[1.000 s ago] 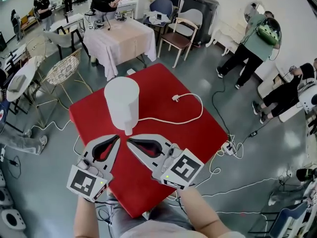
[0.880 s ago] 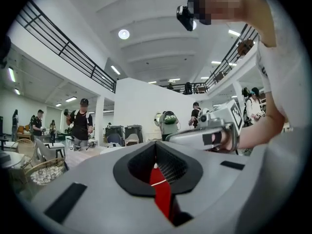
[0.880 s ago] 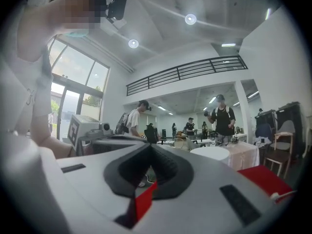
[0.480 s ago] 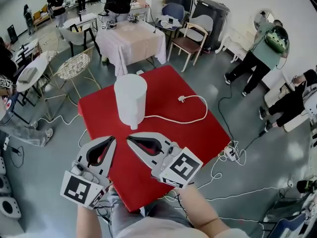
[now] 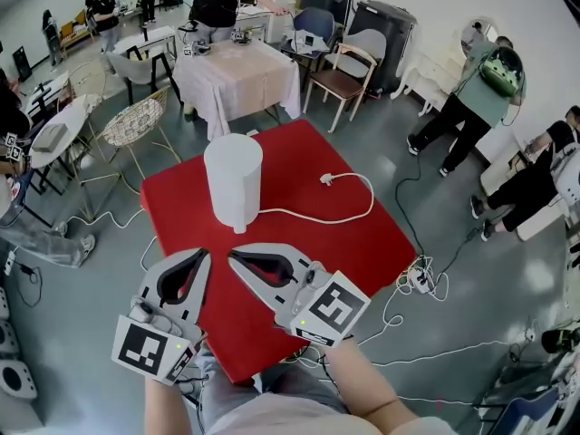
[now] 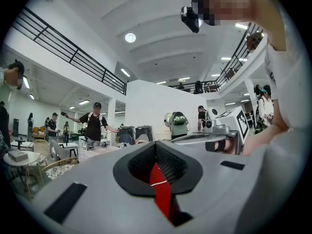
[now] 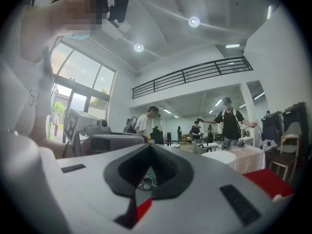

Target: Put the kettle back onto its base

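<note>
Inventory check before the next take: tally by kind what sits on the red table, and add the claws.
white kettle: 1
white power cord with plug: 1
claws: 2, the left claw and the right claw, both shut and empty
Total: 4

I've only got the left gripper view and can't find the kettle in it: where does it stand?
Observer: The white cylindrical plastic kettle stands upright on the red square table, untouched.
Operator: Is the right gripper free to take it?
Observer: The right gripper is shut and empty, short of the kettle.
Operator: Where does the cord go?
Observer: The white power cord curves away from the kettle's foot, and its plug lies loose on the table.
</note>
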{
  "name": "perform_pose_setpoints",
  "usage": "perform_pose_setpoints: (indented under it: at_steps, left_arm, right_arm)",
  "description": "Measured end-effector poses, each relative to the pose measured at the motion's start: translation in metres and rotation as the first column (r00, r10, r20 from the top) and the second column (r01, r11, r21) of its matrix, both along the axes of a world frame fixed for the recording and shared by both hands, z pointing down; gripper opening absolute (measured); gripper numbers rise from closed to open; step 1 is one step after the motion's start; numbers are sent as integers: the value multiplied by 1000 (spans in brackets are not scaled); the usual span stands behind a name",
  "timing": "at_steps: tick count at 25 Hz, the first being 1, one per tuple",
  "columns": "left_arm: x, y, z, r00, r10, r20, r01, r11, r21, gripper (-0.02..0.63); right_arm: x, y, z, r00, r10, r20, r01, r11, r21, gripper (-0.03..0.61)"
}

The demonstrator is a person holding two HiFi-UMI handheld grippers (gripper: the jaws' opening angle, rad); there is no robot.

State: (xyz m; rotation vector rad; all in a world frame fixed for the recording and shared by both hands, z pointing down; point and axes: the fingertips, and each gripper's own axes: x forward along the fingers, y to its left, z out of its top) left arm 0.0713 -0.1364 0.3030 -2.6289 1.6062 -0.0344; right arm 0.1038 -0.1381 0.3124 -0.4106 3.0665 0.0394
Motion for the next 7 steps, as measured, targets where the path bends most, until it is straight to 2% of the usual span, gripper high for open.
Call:
perform_pose_setpoints:
  at_steps: [7]
  left_arm:
    - [13,5,-5,1000,2,15,-2,1000,2,11]
  right_arm:
    - [12,5,-8,1000,3,2,-3,1000,5,8]
